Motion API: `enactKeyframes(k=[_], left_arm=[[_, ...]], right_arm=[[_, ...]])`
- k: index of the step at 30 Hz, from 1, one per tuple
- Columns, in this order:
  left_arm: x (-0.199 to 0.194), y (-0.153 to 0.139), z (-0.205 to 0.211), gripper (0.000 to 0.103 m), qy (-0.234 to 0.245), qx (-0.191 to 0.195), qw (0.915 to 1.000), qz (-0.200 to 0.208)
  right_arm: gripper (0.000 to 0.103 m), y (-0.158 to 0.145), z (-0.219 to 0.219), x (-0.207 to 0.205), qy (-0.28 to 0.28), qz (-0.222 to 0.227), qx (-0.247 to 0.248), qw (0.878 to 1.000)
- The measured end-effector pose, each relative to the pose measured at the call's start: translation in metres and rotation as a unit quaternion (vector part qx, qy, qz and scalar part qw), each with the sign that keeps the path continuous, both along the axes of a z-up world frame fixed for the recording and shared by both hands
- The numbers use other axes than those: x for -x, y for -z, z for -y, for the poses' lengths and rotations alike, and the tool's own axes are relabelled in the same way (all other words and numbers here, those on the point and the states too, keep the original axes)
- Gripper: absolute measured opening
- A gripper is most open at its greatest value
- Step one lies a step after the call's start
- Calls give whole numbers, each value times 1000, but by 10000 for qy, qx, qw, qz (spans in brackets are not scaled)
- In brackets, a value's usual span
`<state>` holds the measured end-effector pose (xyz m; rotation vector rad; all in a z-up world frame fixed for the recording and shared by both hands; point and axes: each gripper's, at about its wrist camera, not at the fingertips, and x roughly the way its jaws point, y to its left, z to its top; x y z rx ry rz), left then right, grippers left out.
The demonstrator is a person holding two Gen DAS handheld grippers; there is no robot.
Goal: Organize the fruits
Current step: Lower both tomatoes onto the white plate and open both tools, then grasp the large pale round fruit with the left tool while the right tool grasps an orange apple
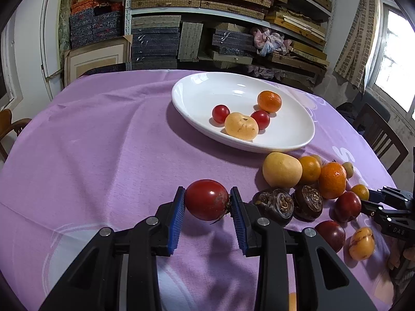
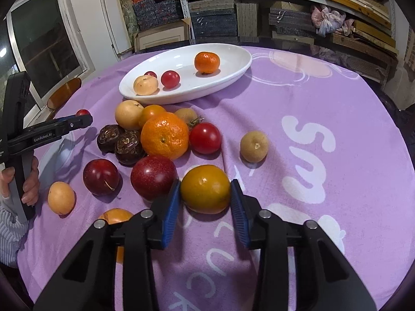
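My left gripper (image 1: 207, 198) is shut on a red tomato (image 1: 206, 199) and holds it above the purple cloth, short of the white oval plate (image 1: 197, 88). The plate holds an orange mandarin (image 1: 269, 101), two small red tomatoes (image 1: 220, 113) and a pale yellow fruit (image 1: 241, 126). My right gripper (image 2: 205, 194) has its blue pads against both sides of a dark orange mandarin (image 2: 205, 188) that rests on the cloth. A pile of loose fruit (image 2: 155, 140) lies between the plate (image 2: 233, 70) and my right gripper.
The pile holds a large mandarin (image 2: 164, 135), a red tomato (image 2: 205, 138), two dark water chestnuts (image 2: 120, 141), red plums (image 2: 153, 176) and yellow fruits (image 2: 129, 114). A brownish fruit (image 2: 254, 146) lies apart to the right. Chairs stand round the table; shelves behind.
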<state>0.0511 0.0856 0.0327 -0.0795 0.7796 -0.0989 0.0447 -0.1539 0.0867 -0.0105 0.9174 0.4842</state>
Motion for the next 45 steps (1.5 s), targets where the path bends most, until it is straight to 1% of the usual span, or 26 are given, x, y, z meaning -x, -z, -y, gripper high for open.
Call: enactKeyframes(k=[2, 6, 10, 12, 15, 18, 21, 25, 28, 30, 31, 32, 33, 34, 35, 37, 38, 39, 40, 41, 42, 43, 44, 45], left_arm=[[-1, 1, 1, 35, 10, -11, 10000, -18], [-1, 0, -1, 35, 13, 22, 10000, 3], [-8, -10, -3, 35, 5, 209, 9998, 50], [-21, -18, 0, 35, 38, 172, 9998, 23], [-48, -34, 12, 35, 155, -35, 9998, 80], [-84, -46, 22, 35, 167, -69, 9998, 32], [-125, -46, 26, 35, 55, -119, 9998, -159], [-170, -32, 28, 35, -67, -219, 9985, -499], [-189, -18, 24, 36, -155, -161, 9971, -728], [-195, -11, 22, 36, -185, -129, 9962, -836], [-196, -8, 21, 38, -185, -141, 9959, -875], [-195, -7, 21, 42, -174, -146, 9958, -885], [-194, -8, 21, 45, -163, -131, 9961, -862], [-191, -11, 20, 53, -180, -129, 9964, -820], [-188, -14, 19, 59, -215, -140, 9968, -758], [-179, -23, 17, 60, -245, -143, 9974, -655], [-173, -28, 15, 60, -253, -132, 9977, -613], [-165, -35, 13, 60, -260, -100, 9980, -564], [-155, -40, 11, 60, -252, -78, 9983, -519], [-143, -45, 10, 61, -230, -70, 9987, -460], [-128, -50, 9, 63, -193, -102, 9990, -386], [-112, -54, 9, 70, -158, -172, 9992, -315], [-95, -56, 10, 73, -134, -245, 9993, -232], [-75, -58, 11, 73, -83, -319, 9993, -158]], right_arm=[[38, -2, 0, 2, 5, 71, 5, 10000], [38, -11, 2, 9, 63, 348, 8, 9994], [38, -28, 17, 8, 265, 518, -400, 9975], [38, -42, 19, 0, 286, 590, -474, 9967], [38, -64, 6, -22, 218, 761, -227, 9966], [38, -74, -20, -50, -3, 728, -39, 9973], [38, -70, -52, -77, -205, 637, 136, 9977], [38, -57, -85, -108, -369, 503, 376, 9973], [38, -46, -97, -127, -402, 324, 513, 9973], [38, -39, -101, -137, -428, 191, 612, 9970], [38, -36, -102, -140, -423, 172, 642, 9969], [40, -35, -101, -142, -412, 178, 634, 9970], [49, -35, -100, -142, -440, 158, 582, 9972], [57, -37, -98, -141, -430, 180, 526, 9975], [62, -40, -95, -139, -379, 262, 489, 9977], [63, -49, -86, -130, -313, 436, 372, 9979], [66, -56, -79, -123, -270, 518, 308, 9978], [70, -63, -71, -115, -206, 627, 240, 9975], [80, -71, -61, -104, -116, 770, 183, 9968], [89, -79, -49, -91, 6, 958, 140, 9953], [92, -85, -38, -78, 131, 1147, 118, 9932], [95, -89, -27, -62, 264, 1366, 110, 9902], [96, -92, -18, -49, 359, 1533, 112, 9875], [97, -92, -7, -33, 467, 1701, 134, 9842]])
